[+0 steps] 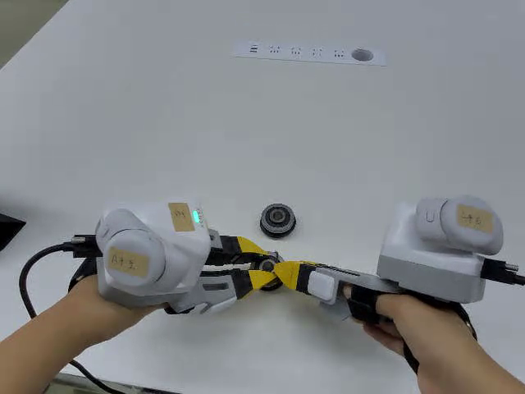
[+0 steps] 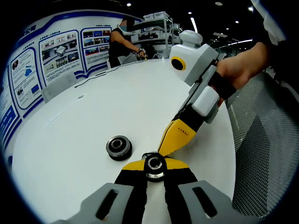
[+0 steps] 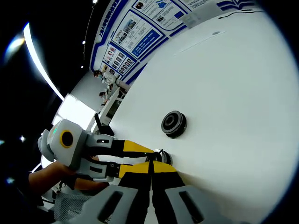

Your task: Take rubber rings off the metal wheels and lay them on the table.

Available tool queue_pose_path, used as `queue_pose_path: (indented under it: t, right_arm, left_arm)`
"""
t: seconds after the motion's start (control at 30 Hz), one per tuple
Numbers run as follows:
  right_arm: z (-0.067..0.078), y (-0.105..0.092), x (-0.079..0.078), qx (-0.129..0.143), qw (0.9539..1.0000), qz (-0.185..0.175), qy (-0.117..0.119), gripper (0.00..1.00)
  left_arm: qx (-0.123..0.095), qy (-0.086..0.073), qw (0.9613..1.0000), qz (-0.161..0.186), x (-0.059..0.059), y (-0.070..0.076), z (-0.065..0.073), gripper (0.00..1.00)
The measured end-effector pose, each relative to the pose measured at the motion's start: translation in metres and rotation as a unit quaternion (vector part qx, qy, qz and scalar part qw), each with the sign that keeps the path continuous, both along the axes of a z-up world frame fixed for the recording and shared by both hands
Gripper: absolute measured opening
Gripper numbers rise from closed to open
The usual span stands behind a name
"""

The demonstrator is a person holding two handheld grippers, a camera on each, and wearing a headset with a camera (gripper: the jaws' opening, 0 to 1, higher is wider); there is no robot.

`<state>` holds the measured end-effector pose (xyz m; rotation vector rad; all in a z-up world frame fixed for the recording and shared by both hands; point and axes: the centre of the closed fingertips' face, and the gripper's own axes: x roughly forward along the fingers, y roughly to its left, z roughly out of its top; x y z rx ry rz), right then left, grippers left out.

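Wheel [image 2: 154, 166] pinched in my left tongs [image 1: 266, 268] sits right at my right tongs [image 3: 151, 167] — pressed together — second wheel [image 1: 277, 219] just beyond.

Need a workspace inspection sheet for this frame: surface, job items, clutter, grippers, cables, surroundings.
Surface: white table, clean.
Job's things: loose wheel lies flat on the table, and its dark outer band looks still on. Held wheel is off the table, between the left jaws.
Clutter: socket panel on the far side; dark object at the left edge.
Grippers: left gripper is shut on the held wheel. Right gripper is shut, tips at that wheel; ring pinch unclear.
Cables: black cable loops from the left gripper.
Surroundings: wall posters; person in the background.
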<state>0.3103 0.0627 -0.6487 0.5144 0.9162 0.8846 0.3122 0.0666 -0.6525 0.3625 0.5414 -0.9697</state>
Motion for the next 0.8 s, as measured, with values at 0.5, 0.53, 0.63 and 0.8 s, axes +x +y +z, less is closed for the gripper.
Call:
queue_pose_path:
  t: [0.5,0.53,0.63,0.8]
  right_arm:
    - [0.0025,0.0007,-0.004,0.004,1.0,-0.002,0.003,0.0]
    - [0.0033,0.0009,-0.0042,0.006,1.0,-0.002,0.004,0.0]
    - [0.0048,0.0018,-0.0053,0.009,0.9999,0.0,0.006,0.0]
    - [0.0069,0.0031,-0.0079,0.012,0.9999,0.0,0.007,0.0]
  left_arm:
    - [-0.002,-0.001,1.0,0.003,-0.0022,-0.0004,0.0002,0.12]
    - [-0.002,-0.001,1.0,0.003,-0.0021,-0.0003,0.0002,0.12]
    - [-0.002,-0.002,1.0,0.002,-0.0022,-0.0002,0.0001,0.12]
    - [-0.001,-0.003,1.0,0.001,-0.0025,-0.0002,0.0001,0.12]
